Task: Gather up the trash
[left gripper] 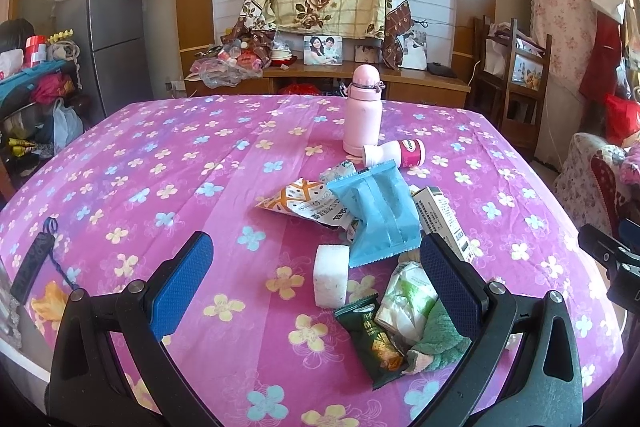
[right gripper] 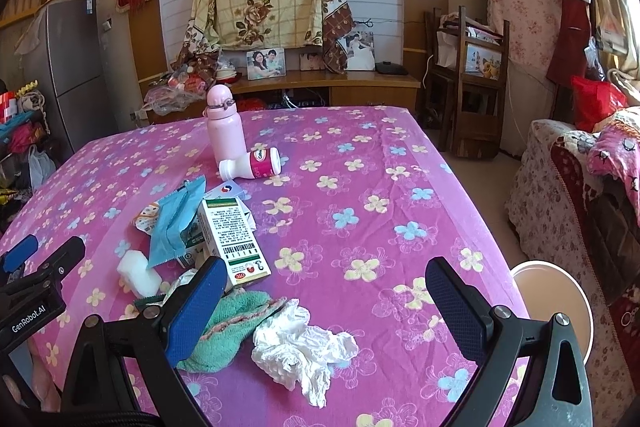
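The left tool (left gripper: 316, 279) stands wide apart and empty above the near edge of the surface (left gripper: 160, 155), which is covered in a pink flowered cloth; between its blue pads lie a dark green snack wrapper (left gripper: 370, 343), a pale green-and-white packet (left gripper: 408, 295) and part of a green towel (left gripper: 438, 341), with a white foam block (left gripper: 330, 275) just to the left of them. The right tool (right gripper: 326, 291) is likewise wide and holds nothing, hovering over a crumpled white tissue (right gripper: 302, 347) that lies just beside the green towel (right gripper: 228, 323). Farther in, a blue wrapper (left gripper: 378, 215) rests partly over an orange-patterned packet (left gripper: 300, 203), and a white medicine box (right gripper: 234, 243) lies beside them. Beyond that heap a small white bottle with a pink label (right gripper: 252, 165) lies on its side, close to an upright pink flask (right gripper: 224, 129). A round white bin (right gripper: 560, 303) shows past the surface's right edge.
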Tool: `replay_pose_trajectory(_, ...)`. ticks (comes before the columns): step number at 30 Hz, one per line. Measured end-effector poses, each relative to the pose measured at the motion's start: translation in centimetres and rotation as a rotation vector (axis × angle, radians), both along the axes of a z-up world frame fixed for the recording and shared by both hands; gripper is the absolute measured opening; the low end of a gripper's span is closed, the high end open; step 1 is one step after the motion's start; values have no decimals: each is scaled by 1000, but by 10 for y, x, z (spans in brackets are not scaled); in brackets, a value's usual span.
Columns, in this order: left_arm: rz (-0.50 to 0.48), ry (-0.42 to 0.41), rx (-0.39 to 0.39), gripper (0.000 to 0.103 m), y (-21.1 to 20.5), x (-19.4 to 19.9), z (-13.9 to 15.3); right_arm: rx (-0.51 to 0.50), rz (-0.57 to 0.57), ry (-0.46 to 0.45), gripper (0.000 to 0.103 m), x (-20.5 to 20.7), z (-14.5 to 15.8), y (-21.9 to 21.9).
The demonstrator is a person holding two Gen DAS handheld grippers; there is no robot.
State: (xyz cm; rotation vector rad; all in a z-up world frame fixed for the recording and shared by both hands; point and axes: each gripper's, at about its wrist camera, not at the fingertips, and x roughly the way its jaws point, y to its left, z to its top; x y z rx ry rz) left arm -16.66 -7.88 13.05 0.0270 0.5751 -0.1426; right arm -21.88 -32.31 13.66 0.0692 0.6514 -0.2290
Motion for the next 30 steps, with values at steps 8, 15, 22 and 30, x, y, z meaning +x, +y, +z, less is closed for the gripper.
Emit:
replay_pose_trajectory(8, 1, 0, 2, 103, 1, 0, -1, 22, -4, -9, 99, -1, -3, -1)
replay_pose_trajectory(15, -1, 2, 2, 103, 1, 0, -2, 22, -12, -3, 99, -1, -6, -4)
replay_pose_trajectory(22, -1, 10, 0, 103, 3, -1, -6, 25, -12, 1, 99, -1, -6, -5)
replay_pose_trajectory(30, -1, 16, -2, 103, 4, -1, -11, 2, -17, 7, 99, 0, -10, -7)
